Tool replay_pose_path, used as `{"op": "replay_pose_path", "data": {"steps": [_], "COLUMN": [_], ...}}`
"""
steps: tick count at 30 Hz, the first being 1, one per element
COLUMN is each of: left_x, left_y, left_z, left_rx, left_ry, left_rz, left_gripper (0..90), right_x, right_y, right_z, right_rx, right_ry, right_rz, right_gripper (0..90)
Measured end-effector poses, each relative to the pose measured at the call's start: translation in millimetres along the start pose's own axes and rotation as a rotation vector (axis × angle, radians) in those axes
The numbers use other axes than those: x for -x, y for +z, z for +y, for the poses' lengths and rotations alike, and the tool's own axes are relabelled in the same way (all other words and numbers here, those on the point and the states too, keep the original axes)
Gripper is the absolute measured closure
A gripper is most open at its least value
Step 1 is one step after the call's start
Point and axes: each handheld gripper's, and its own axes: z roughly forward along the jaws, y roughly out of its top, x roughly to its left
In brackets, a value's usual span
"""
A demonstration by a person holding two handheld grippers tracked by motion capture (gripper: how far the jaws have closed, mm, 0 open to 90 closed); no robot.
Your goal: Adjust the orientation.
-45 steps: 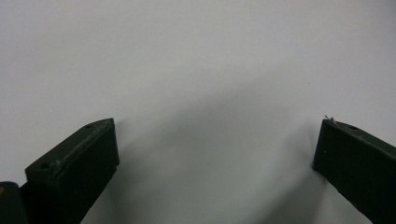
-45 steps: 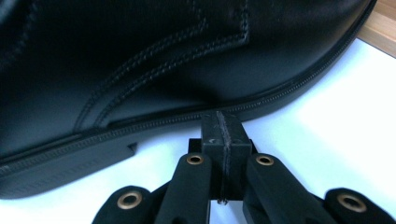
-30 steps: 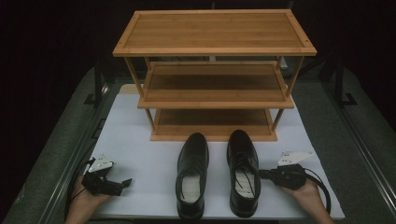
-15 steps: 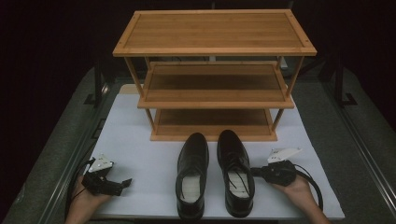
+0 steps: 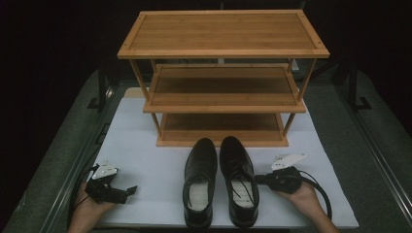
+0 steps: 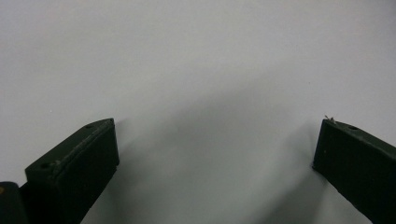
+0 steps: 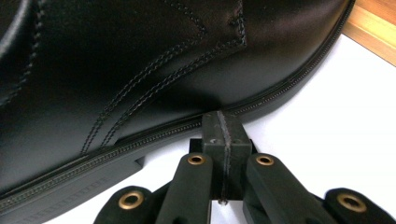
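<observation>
Low and right in the high view, the right gripper [image 5: 261, 179] has its jaws clenched together with nothing between them, tips pressed against the side of the right shoe [image 5: 238, 183]. That shoe touches the left shoe [image 5: 199, 185] at bottom centre, before the rack [image 5: 222, 77]. The left gripper [image 5: 125, 192], lower left, is released over the white mat [image 5: 145, 160].

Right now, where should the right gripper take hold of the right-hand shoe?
Grip the right shoe at its heel collar, coming from above: the mouth opens upward, so one finger slips inside. The shut right gripper presses its outer side, so open it first.
</observation>
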Motion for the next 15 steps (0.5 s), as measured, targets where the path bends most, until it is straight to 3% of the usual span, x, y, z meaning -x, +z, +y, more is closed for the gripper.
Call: {"op": "replay_pose_path", "data": {"steps": [15], "left_x": [-0.1], "left_y": [0.0], "left_z": [0.1], "left_rx": [0.000], "left_ry": [0.002], "left_rz": [0.000], "left_gripper": [0.0], "right_x": [-9.5], "right_y": [4.3], "right_z": [3.1], "right_rx": [0.001], "right_ry": [-0.016], "right_rz": [0.033], "right_gripper": [89.8]}}
